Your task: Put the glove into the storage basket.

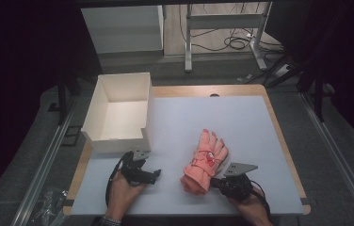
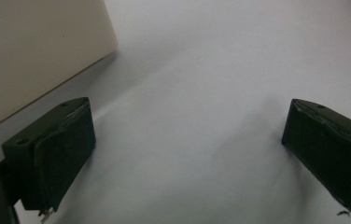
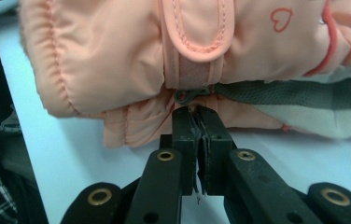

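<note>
Closest to the lens in the right gripper view, the right gripper point(image 3: 197, 112) has its two black jaws pressed together, tips pinching a small dark loop or clip at the cuff edge of a padded pink glove point(image 3: 117, 60); whether fabric is caught as well is hard to tell. In the high view that glove point(image 1: 204, 161) lies flat on the pale table mat point(image 1: 260, 136), cuff toward six o'clock and fingers toward twelve, with the right gripper point(image 1: 218, 181) at its five o'clock. A white open-topped box point(image 1: 100, 101) stands well apart at the glove's ten o'clock. The left gripper point(image 1: 154, 175) rests at the glove's nine o'clock, jaws spread wide with nothing between them, only bare mat, just below the box's near wall.

Quilted and puffy, the glove looks light, soft and floppy; it will likely sag and fold when lifted. A thin loop is a weak hold, so the stitched cuff or wrist strap point(image 3: 193, 32) seems the surer place to clamp.
</note>
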### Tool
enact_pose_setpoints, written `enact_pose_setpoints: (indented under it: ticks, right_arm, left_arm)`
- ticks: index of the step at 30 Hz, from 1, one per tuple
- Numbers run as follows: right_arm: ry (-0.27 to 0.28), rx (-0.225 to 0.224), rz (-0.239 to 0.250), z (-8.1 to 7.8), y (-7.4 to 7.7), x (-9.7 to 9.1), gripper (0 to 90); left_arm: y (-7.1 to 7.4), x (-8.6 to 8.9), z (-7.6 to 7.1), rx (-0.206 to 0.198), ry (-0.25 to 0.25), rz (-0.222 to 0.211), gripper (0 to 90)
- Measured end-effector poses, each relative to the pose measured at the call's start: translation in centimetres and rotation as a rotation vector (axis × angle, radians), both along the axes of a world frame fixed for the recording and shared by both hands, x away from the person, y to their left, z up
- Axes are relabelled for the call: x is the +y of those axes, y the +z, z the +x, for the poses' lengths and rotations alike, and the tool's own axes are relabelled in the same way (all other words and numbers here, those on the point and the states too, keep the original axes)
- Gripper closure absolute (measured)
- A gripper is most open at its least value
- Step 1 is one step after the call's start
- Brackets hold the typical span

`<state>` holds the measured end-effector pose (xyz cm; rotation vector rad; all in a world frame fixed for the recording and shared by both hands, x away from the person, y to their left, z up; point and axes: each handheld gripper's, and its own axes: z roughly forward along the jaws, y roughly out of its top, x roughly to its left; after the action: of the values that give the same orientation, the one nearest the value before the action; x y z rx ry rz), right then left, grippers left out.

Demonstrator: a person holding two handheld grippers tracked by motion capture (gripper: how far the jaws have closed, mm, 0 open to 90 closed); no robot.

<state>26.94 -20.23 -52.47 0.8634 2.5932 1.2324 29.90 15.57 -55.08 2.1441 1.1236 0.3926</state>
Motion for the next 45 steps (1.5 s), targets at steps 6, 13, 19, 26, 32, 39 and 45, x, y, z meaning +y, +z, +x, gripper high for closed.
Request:
enact_pose_setpoints:
  ticks: [6, 13, 19, 26, 32, 39, 45]
  right_arm:
    - [0.006, 0.005, 0.003, 0.5, -0.1, 1.2, 85.7]
    - [0.008, -0.012, -0.008, 0.9, -0.3, 2.8, 85.2]
    - [0.015, -0.015, -0.011, 1.3, -0.6, 4.0, 84.4]
    - [-0.003, -0.033, -0.025, 1.0, 0.1, 2.6, 80.6]
    - [-0.105, -0.048, -0.036, 1.7, 0.5, -1.1, 76.0]
    - [-0.219, -0.073, -0.078, 2.9, 0.6, -4.7, 63.6]
    - [-0.302, -0.093, -0.104, 4.0, 0.7, -6.9, 48.7]
  left_arm:
    - [0.0, 0.0, 0.0, 0.0, -0.001, -0.002, 2.8]
    - [0.0, 0.0, 0.0, -0.001, -0.001, -0.003, 2.7]
    - [0.0, 0.0, 0.0, -0.002, 0.003, -0.009, 2.7]
    - [-0.1, 0.0, 0.0, 0.001, 0.0, -0.012, 2.2]
    - [-0.1, 0.0, 0.1, 0.004, -0.004, -0.012, 1.4]
    - [-0.1, 0.0, 0.1, 0.005, -0.004, -0.012, 1.3]
    - [-0.1, 0.0, 0.1, 0.006, -0.006, -0.011, 0.9]
